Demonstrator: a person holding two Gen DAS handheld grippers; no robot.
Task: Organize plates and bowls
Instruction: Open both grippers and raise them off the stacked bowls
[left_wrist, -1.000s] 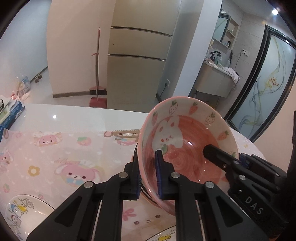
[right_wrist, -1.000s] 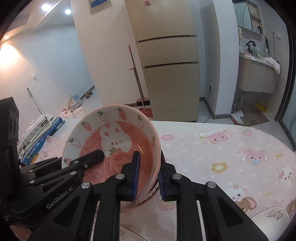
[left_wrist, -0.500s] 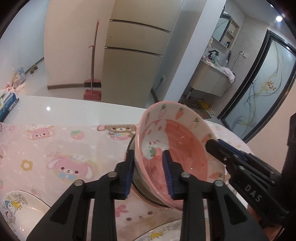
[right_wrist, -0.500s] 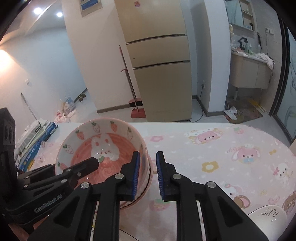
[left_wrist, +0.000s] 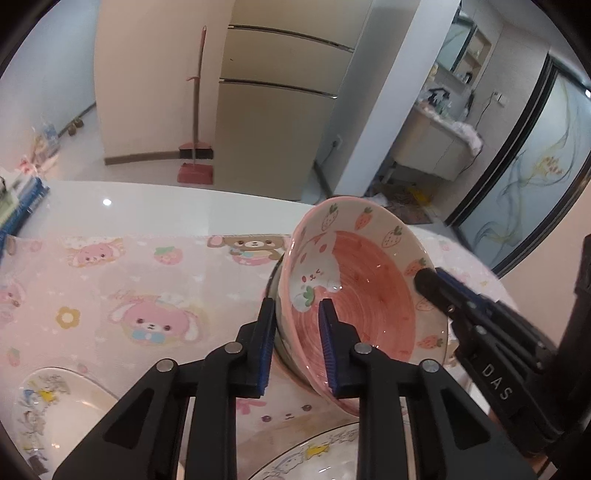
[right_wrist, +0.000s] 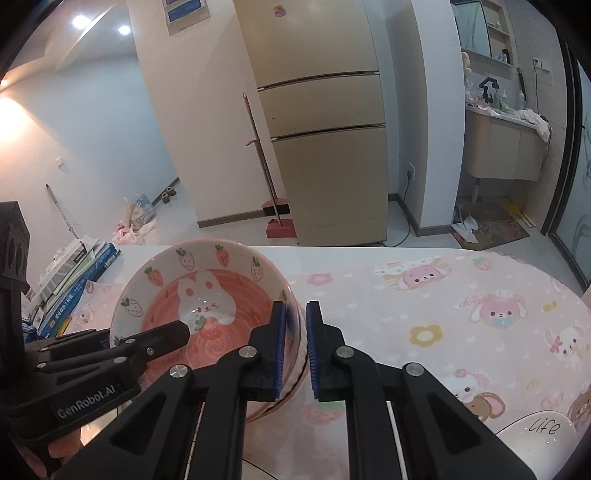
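A pink bowl (left_wrist: 365, 295) with a rabbit and strawberries leans tilted on a stack of bowls (right_wrist: 286, 393) on the pink cartoon tablecloth (left_wrist: 129, 295). My left gripper (left_wrist: 296, 306) straddles the bowl's near rim, one finger inside and one outside. Its jaws are closing, and there is still slack around the rim. In the right wrist view the same pink bowl (right_wrist: 207, 295) has its right rim between my right gripper's (right_wrist: 295, 306) blue pads, which are shut on it. Each gripper also shows in the other's view, at opposite sides of the bowl.
Cartoon-print plates lie near the front edge, one (left_wrist: 48, 413) at the left and another plate (left_wrist: 314, 454) at the bottom centre. A white dish (right_wrist: 535, 439) marked "life" sits at the right. Books (right_wrist: 74, 280) are stacked at the table's left end. Beyond the table stand a fridge and a broom.
The pink bowl has come down from a raised, steeply tilted hold onto the stack. My left jaws stand wider than a second ago; my right jaws have drawn closer.
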